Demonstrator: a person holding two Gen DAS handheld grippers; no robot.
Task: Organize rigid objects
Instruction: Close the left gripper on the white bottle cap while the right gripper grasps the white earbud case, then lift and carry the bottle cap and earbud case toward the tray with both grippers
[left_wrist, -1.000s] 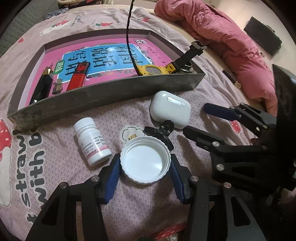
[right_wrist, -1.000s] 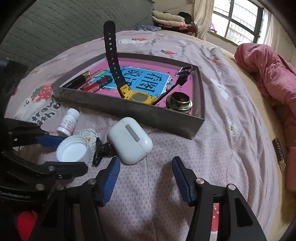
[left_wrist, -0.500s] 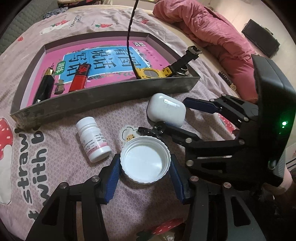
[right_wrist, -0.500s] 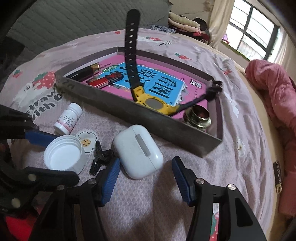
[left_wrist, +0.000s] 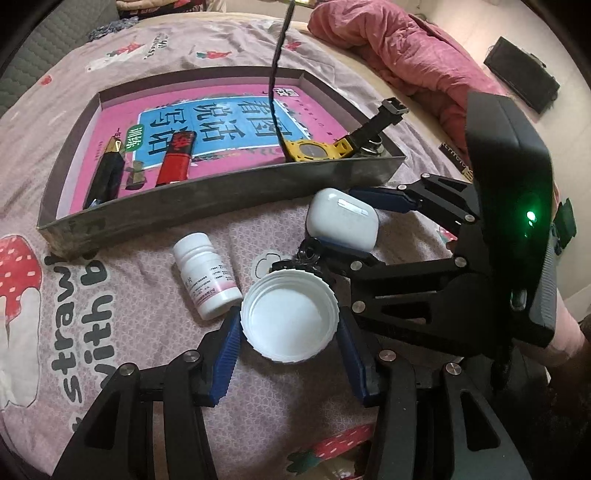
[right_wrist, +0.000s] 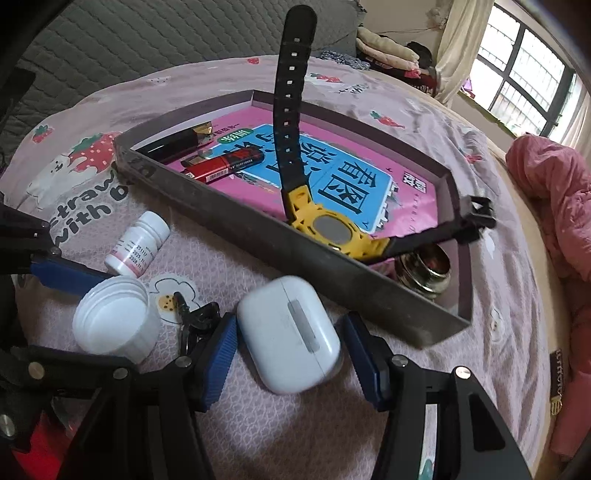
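On the pink strawberry-print bedspread (left_wrist: 122, 302), just in front of a shallow grey box (left_wrist: 221, 199), lie the loose items. A white earbud case (right_wrist: 288, 334) sits between the blue pads of the right gripper (right_wrist: 290, 360); the jaws stand wide on either side of it, with a small gap showing at the right pad, so the case rests on the cloth and is not pinched. Left of it, a white plastic lid (left_wrist: 290, 319) lies open side up between the pads of the left gripper (left_wrist: 288, 354). Both pads sit right against its ribbed rim, gripping it. A small black clip (right_wrist: 195, 319) lies between the lid and the case, partly hidden by the right gripper's left finger. A white pill bottle (left_wrist: 207, 275) lies on its side just left of the lid, close to the box's front wall.

Inside the box, on a pink and blue printed sheet (right_wrist: 354, 184), a yellow watch (right_wrist: 332, 234) rests near the front right, one black strap standing straight up and the other reaching over the right wall. A round brass tin (right_wrist: 424, 271) sits in the right front corner. A red lighter (left_wrist: 177, 158) and a black pen (left_wrist: 107, 173) lie towards the left end. A pink quilt (left_wrist: 406, 48) is heaped further off on the bed.
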